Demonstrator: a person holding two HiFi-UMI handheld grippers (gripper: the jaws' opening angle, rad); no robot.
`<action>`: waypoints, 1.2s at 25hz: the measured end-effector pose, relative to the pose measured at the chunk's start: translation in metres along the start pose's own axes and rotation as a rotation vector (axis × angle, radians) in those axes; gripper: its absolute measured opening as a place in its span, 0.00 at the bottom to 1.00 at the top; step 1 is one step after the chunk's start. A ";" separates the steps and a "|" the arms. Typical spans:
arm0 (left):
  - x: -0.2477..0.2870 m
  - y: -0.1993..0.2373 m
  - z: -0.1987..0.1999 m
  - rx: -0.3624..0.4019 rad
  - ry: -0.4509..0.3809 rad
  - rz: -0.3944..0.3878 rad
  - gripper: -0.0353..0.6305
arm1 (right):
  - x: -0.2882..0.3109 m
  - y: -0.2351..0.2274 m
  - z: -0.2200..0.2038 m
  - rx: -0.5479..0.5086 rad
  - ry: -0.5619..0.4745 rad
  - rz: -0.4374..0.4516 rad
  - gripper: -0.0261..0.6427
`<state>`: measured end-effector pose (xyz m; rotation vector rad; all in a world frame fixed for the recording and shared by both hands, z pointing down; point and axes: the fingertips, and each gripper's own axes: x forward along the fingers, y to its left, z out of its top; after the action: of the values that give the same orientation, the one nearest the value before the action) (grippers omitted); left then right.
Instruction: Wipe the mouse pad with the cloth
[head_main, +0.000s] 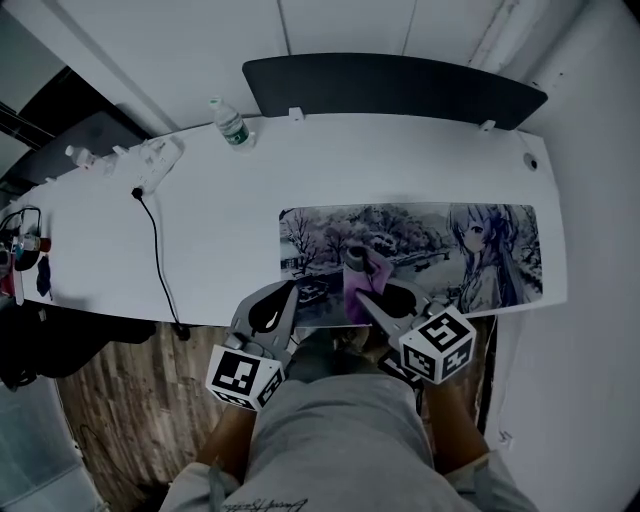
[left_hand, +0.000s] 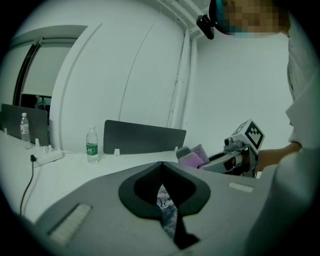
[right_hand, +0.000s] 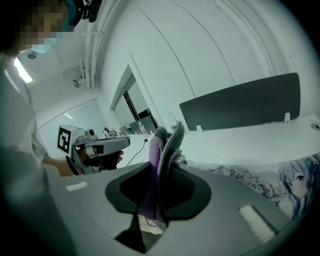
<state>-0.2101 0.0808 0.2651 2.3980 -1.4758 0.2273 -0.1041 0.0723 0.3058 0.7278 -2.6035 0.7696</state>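
Purple cloth (right_hand: 164, 146) sits clamped in right tongs (head_main: 367, 298) over mouse pad (head_main: 420, 240); left tongs (left_hand: 161, 169) together, empty.

A person wears a pale grey top (head_main: 340, 440), and the left gripper (head_main: 291, 287) and right gripper (head_main: 361, 296) are grey with black-lined jaws, each carrying a white cube (head_main: 243, 377) of black square markers.

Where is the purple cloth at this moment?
The purple cloth is clamped in the jaws of the right gripper, at the near edge of the printed mouse pad.
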 end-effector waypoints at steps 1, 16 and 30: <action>0.002 0.006 0.000 -0.005 0.000 0.000 0.08 | 0.007 0.000 0.003 0.000 0.006 0.002 0.18; 0.033 0.118 -0.020 -0.044 0.077 0.021 0.08 | 0.150 -0.034 -0.004 0.039 0.183 -0.012 0.18; 0.042 0.175 -0.062 -0.086 0.134 0.033 0.08 | 0.238 -0.048 -0.031 0.100 0.290 -0.030 0.18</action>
<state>-0.3449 -0.0058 0.3671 2.2465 -1.4355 0.3194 -0.2667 -0.0343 0.4553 0.6284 -2.3035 0.9267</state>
